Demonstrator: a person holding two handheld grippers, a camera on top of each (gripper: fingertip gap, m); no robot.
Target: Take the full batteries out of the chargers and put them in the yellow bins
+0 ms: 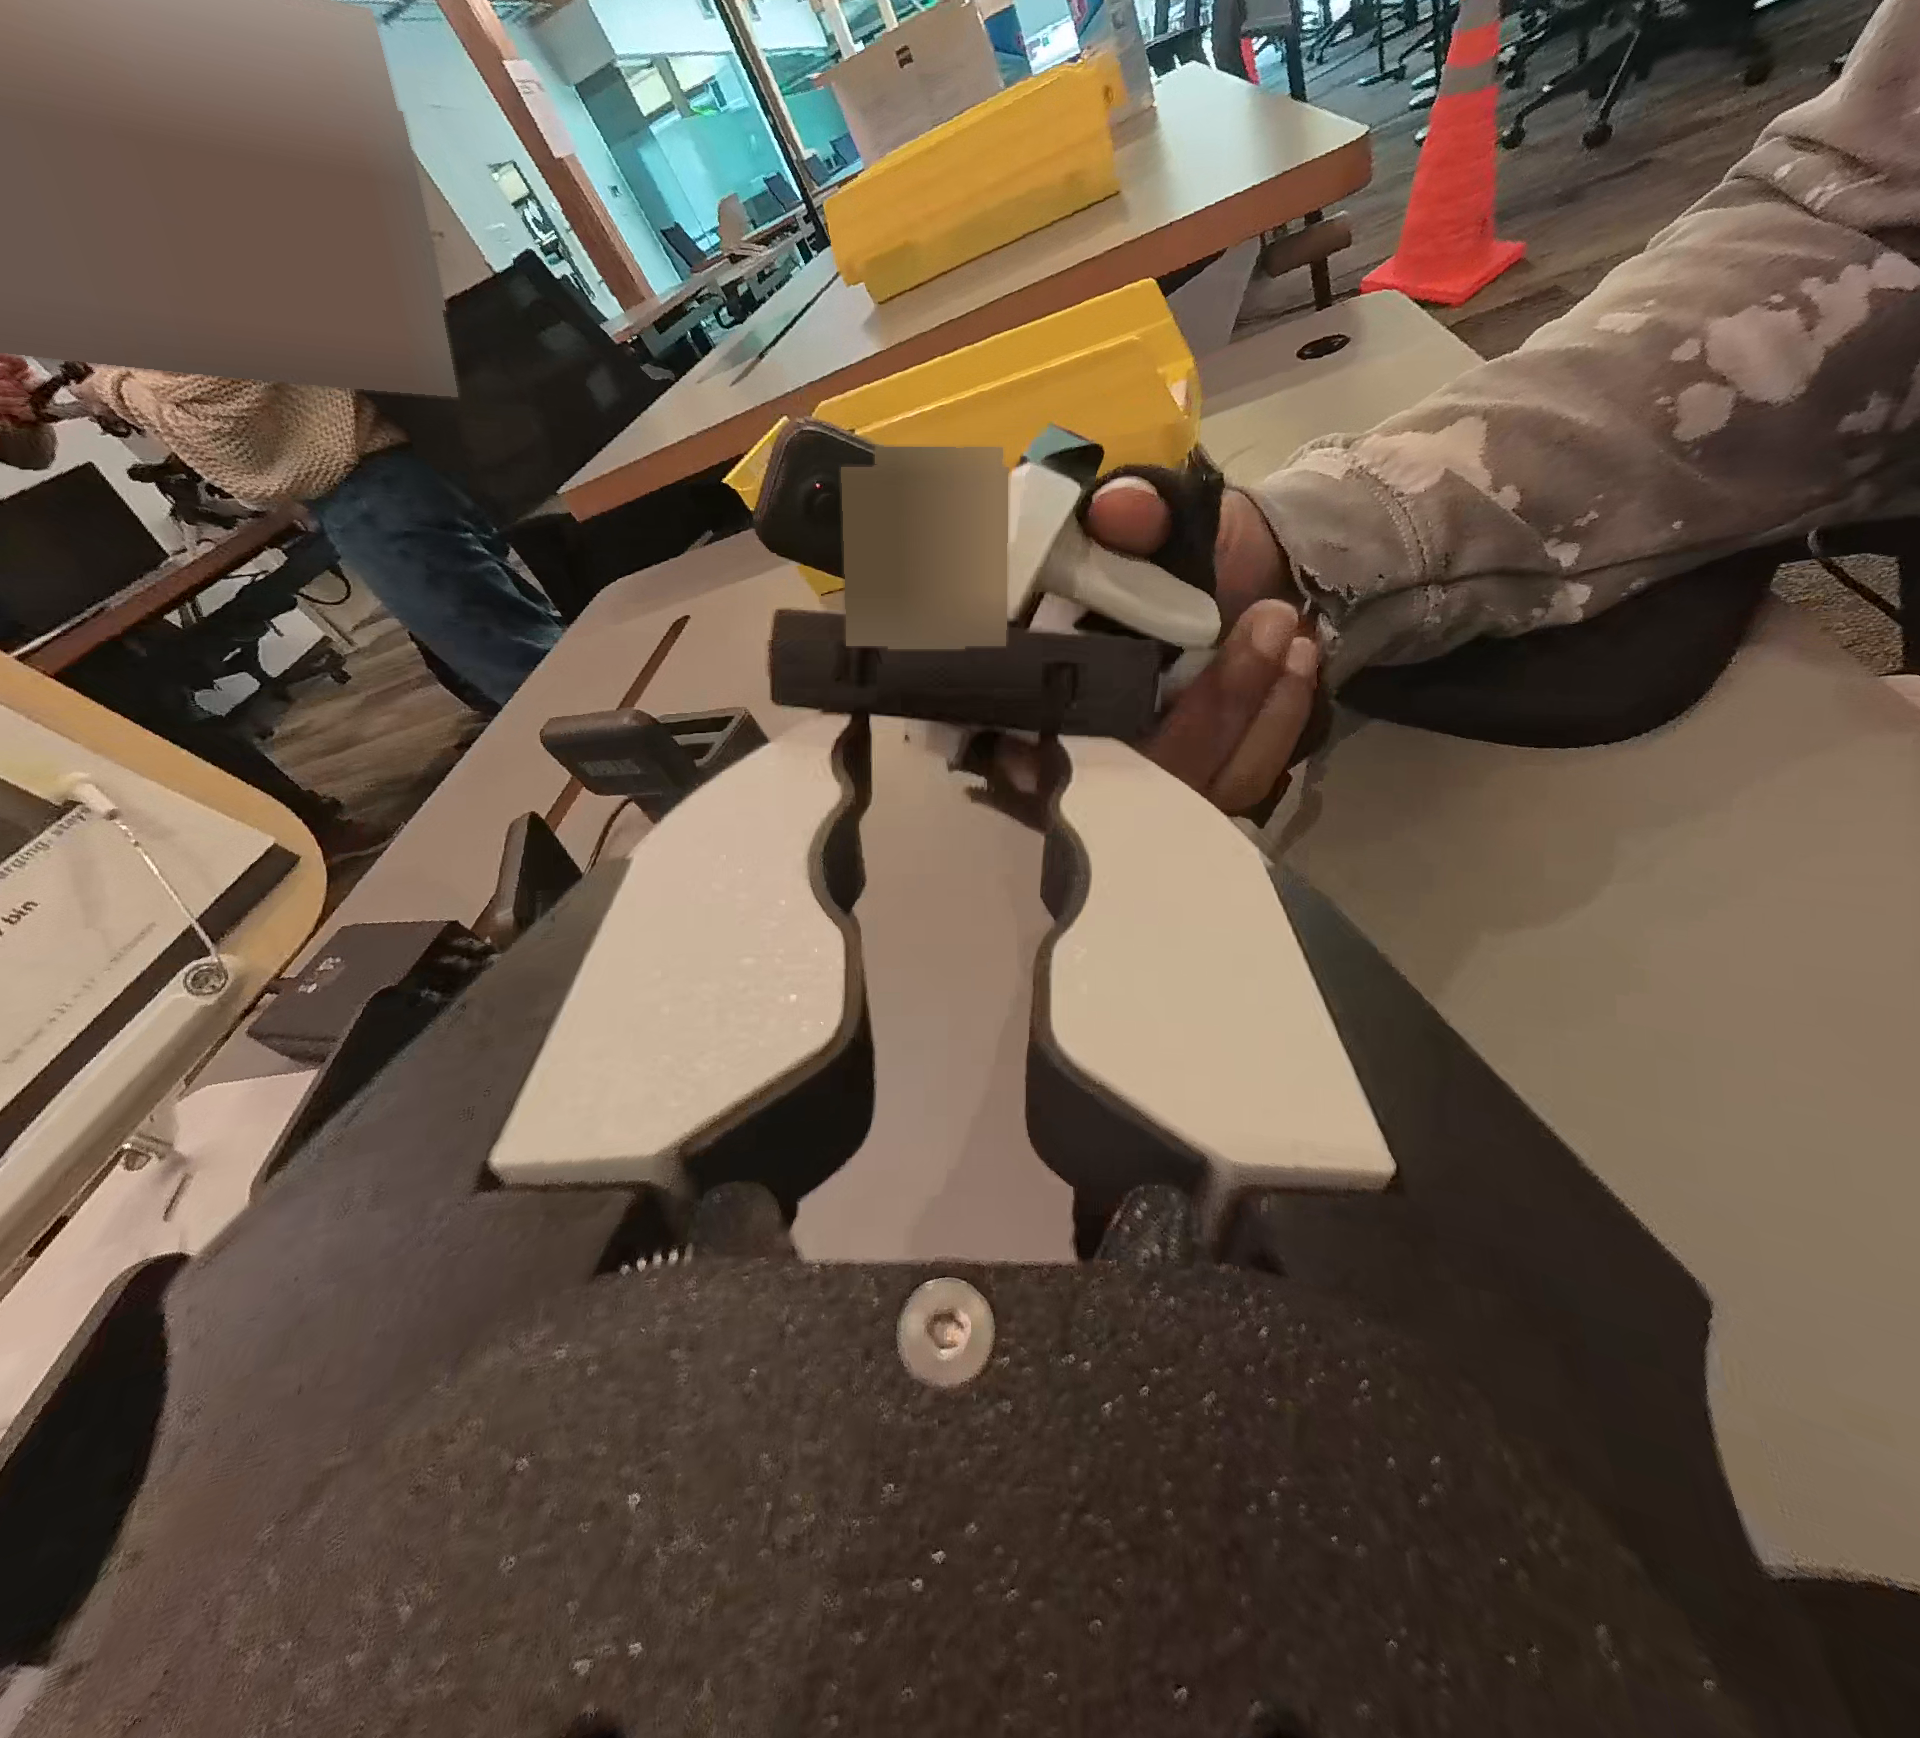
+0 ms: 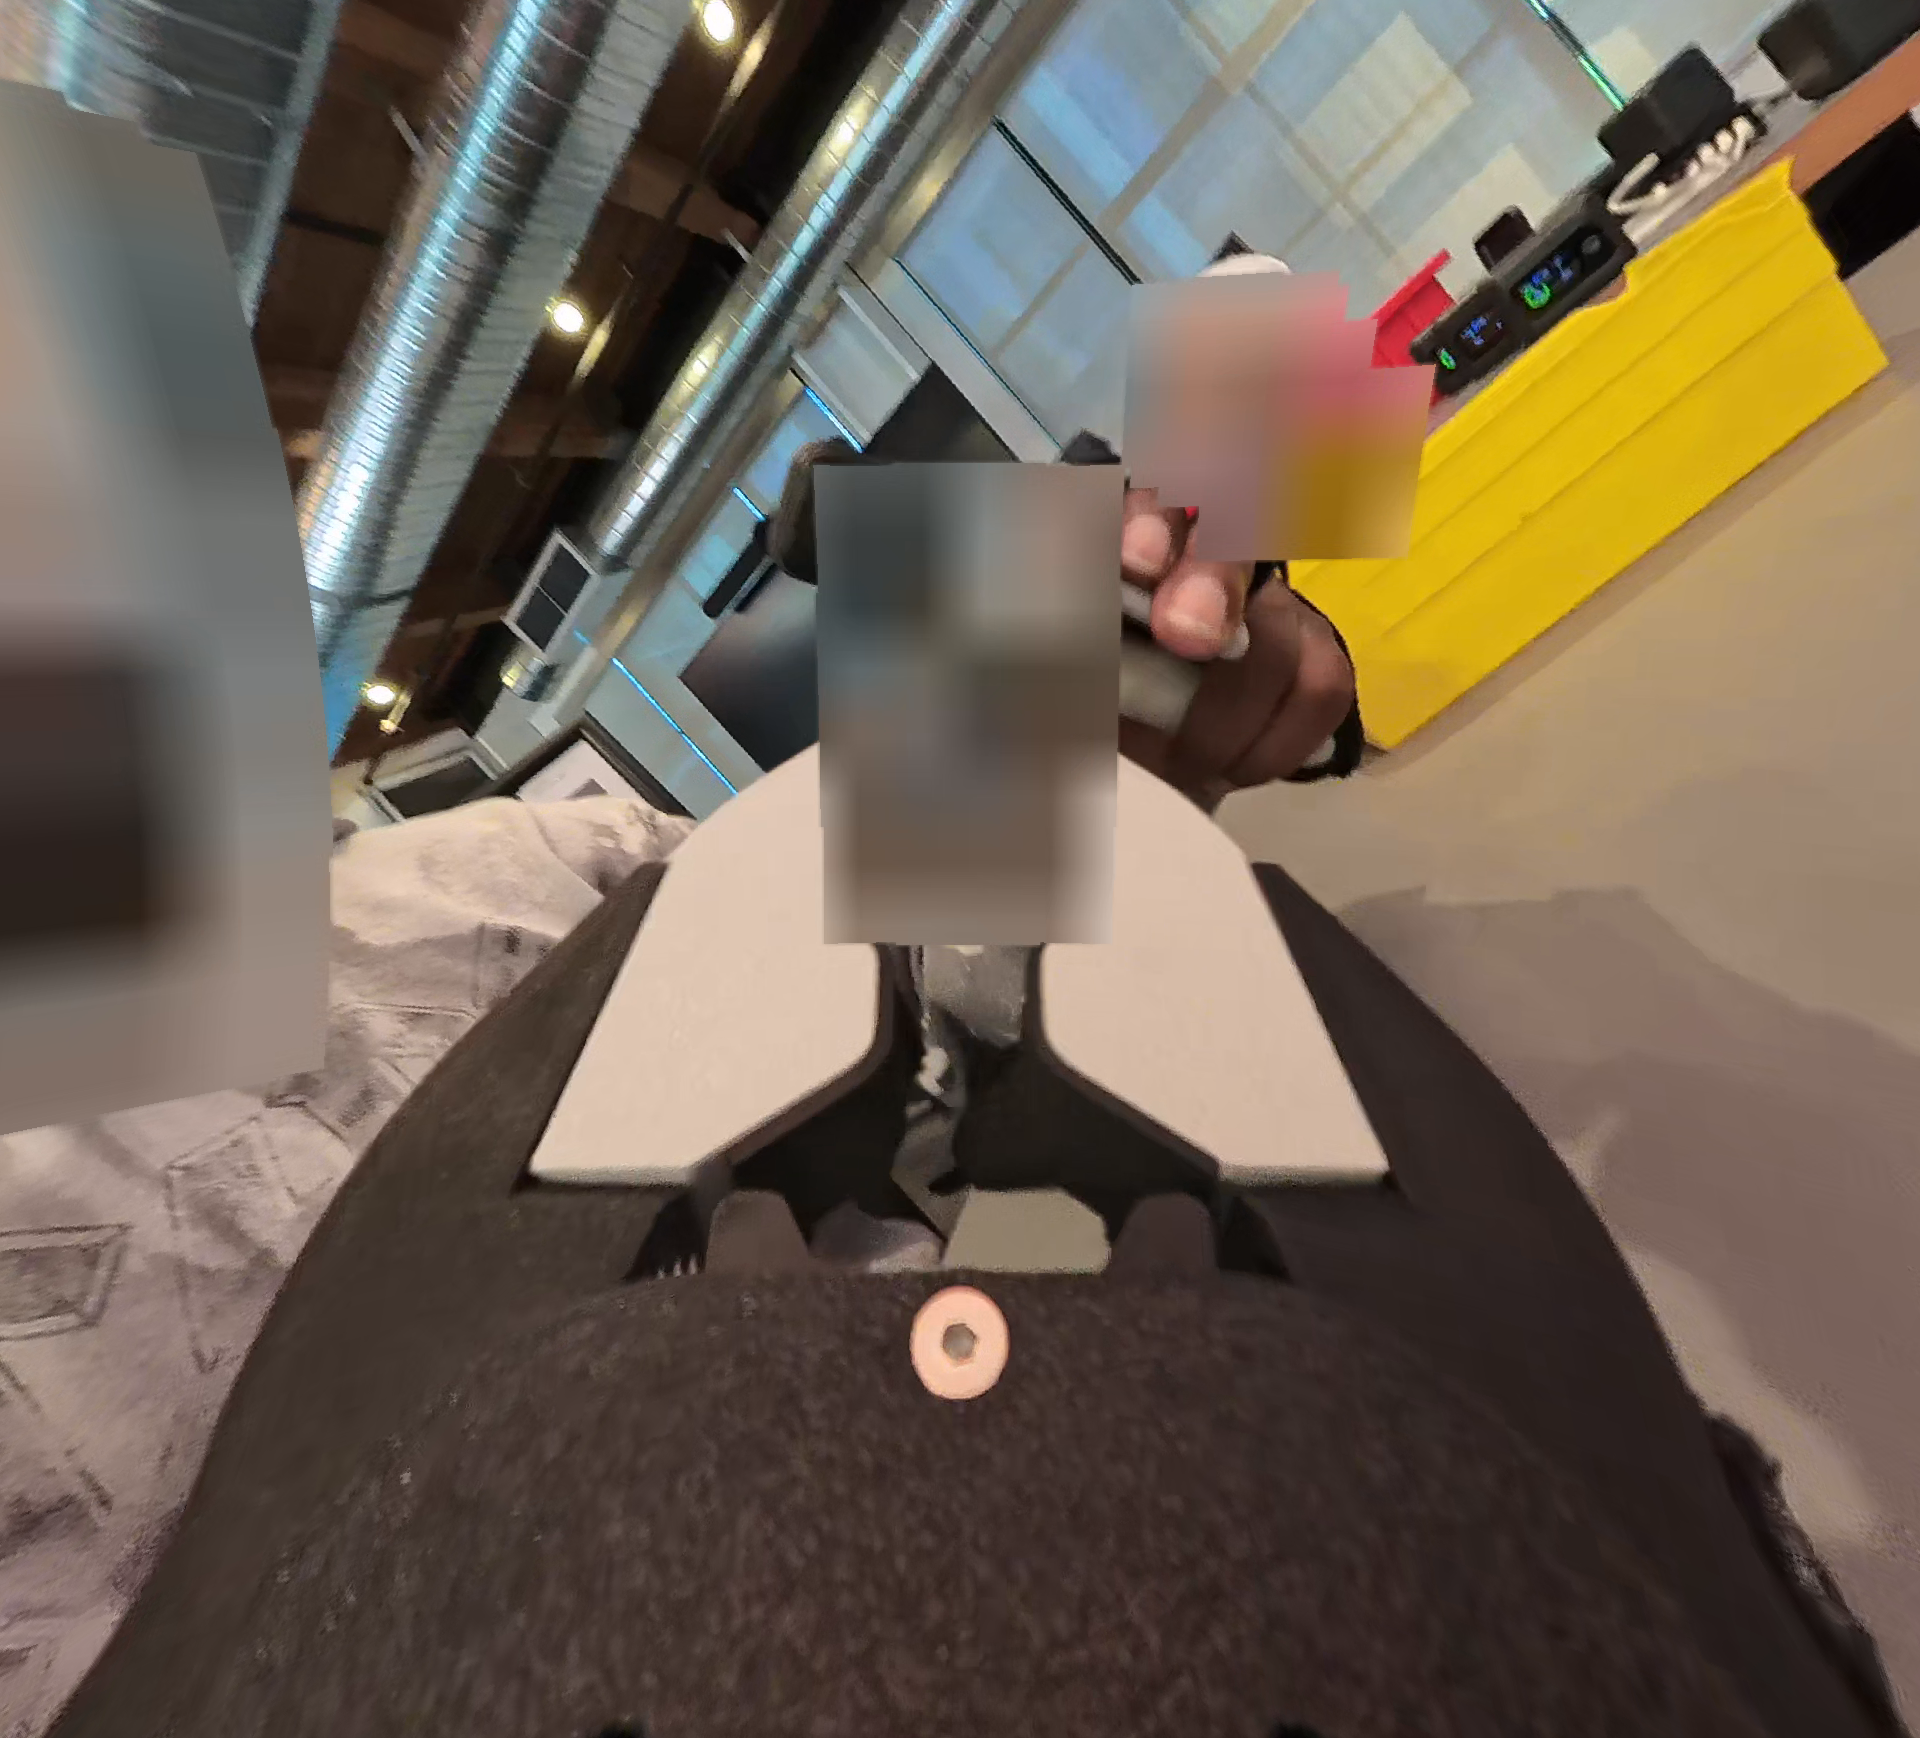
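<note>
My left gripper (image 1: pixel 956 753) is open and empty, low over the beige table (image 1: pixel 1558 961). My right gripper (image 1: pixel 966 680) faces it closely, held by a hand in a grey sleeve (image 1: pixel 1558 462). In the right wrist view the right gripper (image 2: pixel 966 784) has its pads apart; a blur patch hides the tips. A yellow bin (image 1: pixel 1039 400) stands just behind the right gripper, and a second one (image 1: pixel 987 171) is on the far table. Black chargers (image 1: pixel 623 753) sit at the left. In the right wrist view, chargers with lit displays (image 2: pixel 1548 275) stand behind a yellow bin (image 2: pixel 1621 441).
A person in jeans (image 1: pixel 416 545) stands at the left beyond the table. An orange cone (image 1: pixel 1455 161) is on the floor at the right. A framed sheet (image 1: pixel 104 909) lies at the left edge. A red bin (image 2: pixel 1413 306) sits by the chargers. The tips of both grippers are at nearly the same place.
</note>
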